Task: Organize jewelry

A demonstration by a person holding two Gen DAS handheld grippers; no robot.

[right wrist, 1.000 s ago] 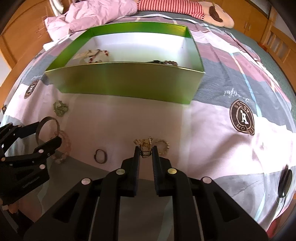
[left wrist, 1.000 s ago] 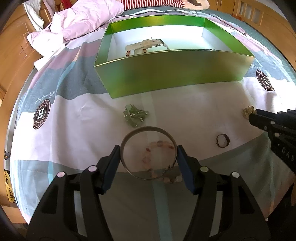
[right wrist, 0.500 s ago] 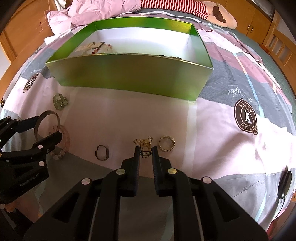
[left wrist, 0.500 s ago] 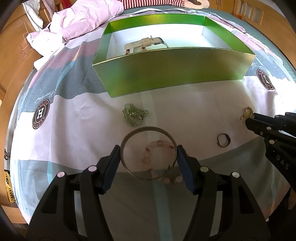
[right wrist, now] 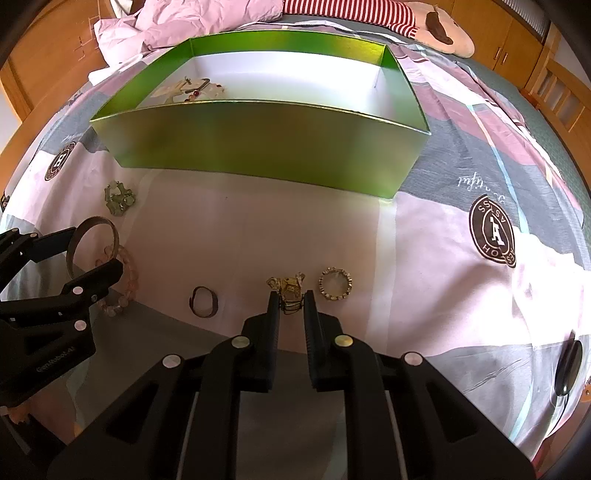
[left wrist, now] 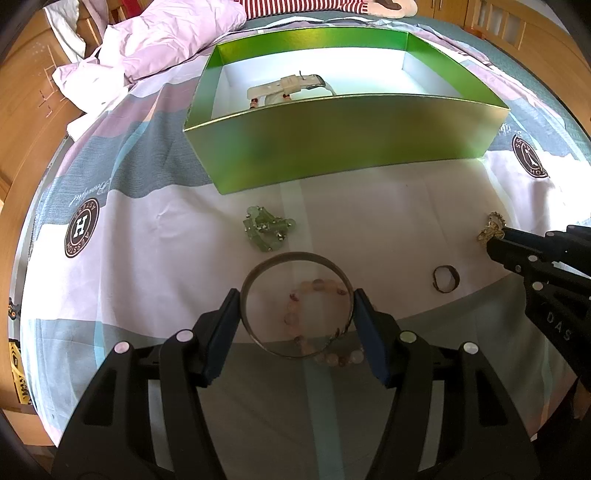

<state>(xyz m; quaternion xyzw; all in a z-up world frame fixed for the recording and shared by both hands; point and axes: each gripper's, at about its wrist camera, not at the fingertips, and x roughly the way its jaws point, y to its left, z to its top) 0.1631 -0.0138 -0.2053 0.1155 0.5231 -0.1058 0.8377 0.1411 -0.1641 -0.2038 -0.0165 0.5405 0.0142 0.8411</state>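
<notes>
My left gripper is shut on a thin metal bangle and holds it above a pink bead bracelet on the bedsheet. My right gripper is shut on a small gold ornament; it also shows in the left wrist view. The green box lies ahead, with a white watch and beads inside. On the sheet lie a green bead bracelet, a dark ring and a gold beaded ring.
A rumpled pink quilt and a striped plush toy lie behind the box. Wooden furniture borders the bed on the left. A dark round object sits at the right edge of the sheet.
Both grippers keep their hold. The right gripper has lifted the gold ornament off the gold beaded ring and drawn nearer the box. The left gripper has risen slightly with the bangle.
</notes>
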